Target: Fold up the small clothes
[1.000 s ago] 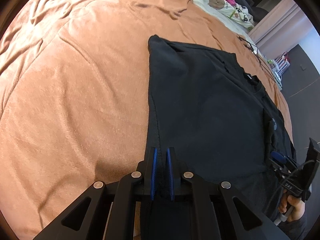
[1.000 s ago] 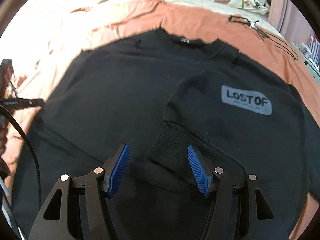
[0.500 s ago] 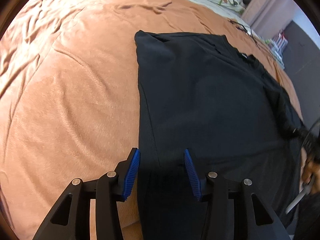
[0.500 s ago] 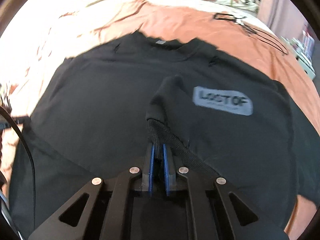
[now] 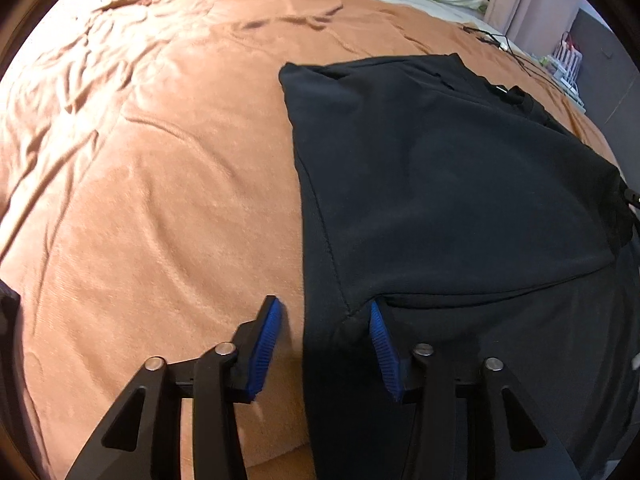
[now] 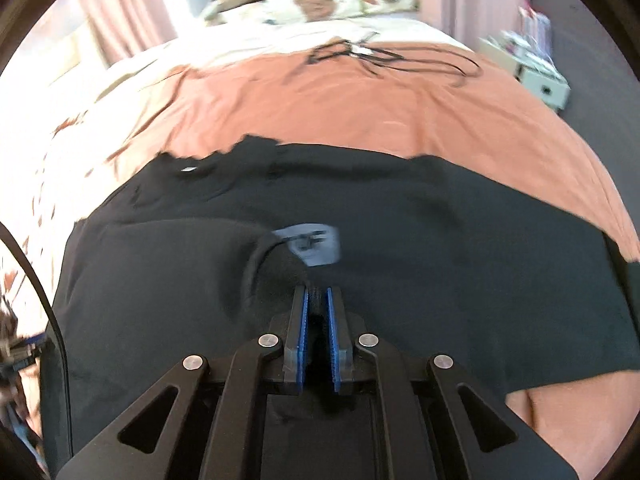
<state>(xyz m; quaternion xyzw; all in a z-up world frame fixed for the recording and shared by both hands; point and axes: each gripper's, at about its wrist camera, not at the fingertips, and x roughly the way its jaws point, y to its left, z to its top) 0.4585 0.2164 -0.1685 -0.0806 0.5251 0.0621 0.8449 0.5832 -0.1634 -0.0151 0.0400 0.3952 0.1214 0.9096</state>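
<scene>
Black sweatshirt (image 5: pixel 460 208) lying spread on the orange blanket (image 5: pixel 160 184).
Left gripper (image 5: pixel 325 330) is hovering spread over the sweatshirt's edge; right gripper (image 6: pixel 317 320) is pinching its ribbed cuff (image 6: pixel 317 295) beside the grey patch (image 6: pixel 316 245).

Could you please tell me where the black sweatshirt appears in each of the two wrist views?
Left wrist: the black sweatshirt fills the right half, its left edge between the open left gripper fingers.
Right wrist: it spans the lower middle, its cuff pinched in the right gripper.
Shared landmark: the orange fleece blanket.
</scene>
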